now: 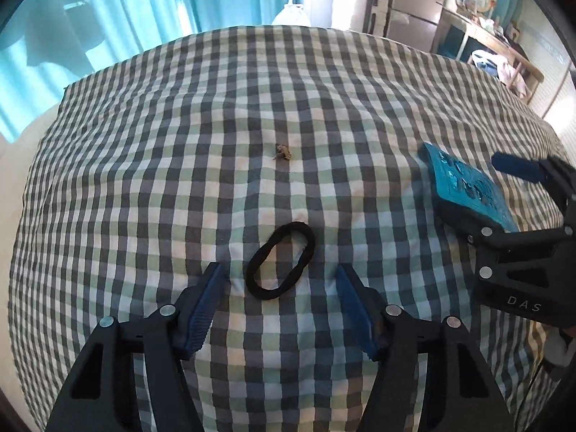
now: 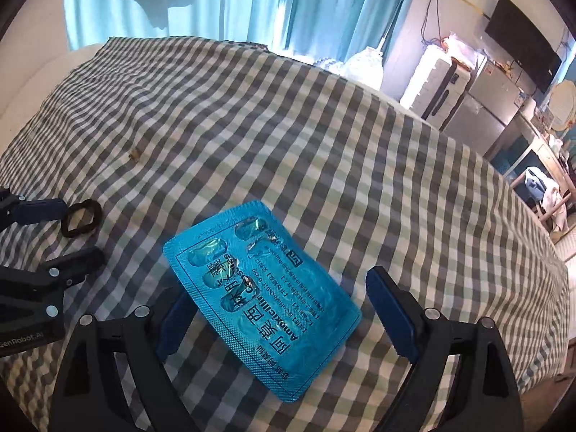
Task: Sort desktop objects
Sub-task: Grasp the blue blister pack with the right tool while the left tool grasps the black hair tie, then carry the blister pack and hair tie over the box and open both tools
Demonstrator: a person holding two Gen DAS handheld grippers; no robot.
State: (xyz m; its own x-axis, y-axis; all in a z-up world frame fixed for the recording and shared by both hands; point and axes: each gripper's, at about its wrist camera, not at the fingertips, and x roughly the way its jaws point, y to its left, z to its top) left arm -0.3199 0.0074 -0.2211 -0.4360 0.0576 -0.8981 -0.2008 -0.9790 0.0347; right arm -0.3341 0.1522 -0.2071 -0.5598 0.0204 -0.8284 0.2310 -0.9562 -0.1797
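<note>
The left gripper (image 1: 279, 277) has its 2 blue-padded fingers (image 1: 201, 309) spread wide and holding nothing, with a black hair tie (image 1: 280, 261) lying flat on the checked bedspread (image 1: 180, 144) between their tips, touching neither. The right gripper (image 2: 284, 309) is likewise wide open and empty-handed, its fingers (image 2: 392, 313) straddling a blue amoxicillin blister pack (image 2: 262, 295) that lies tilted between them on the bed. Beyond the left fingertips a small brown scrap (image 1: 282, 152) sits on the cloth, and teal curtains (image 1: 126, 18) hang past the bed's far edge.
</note>
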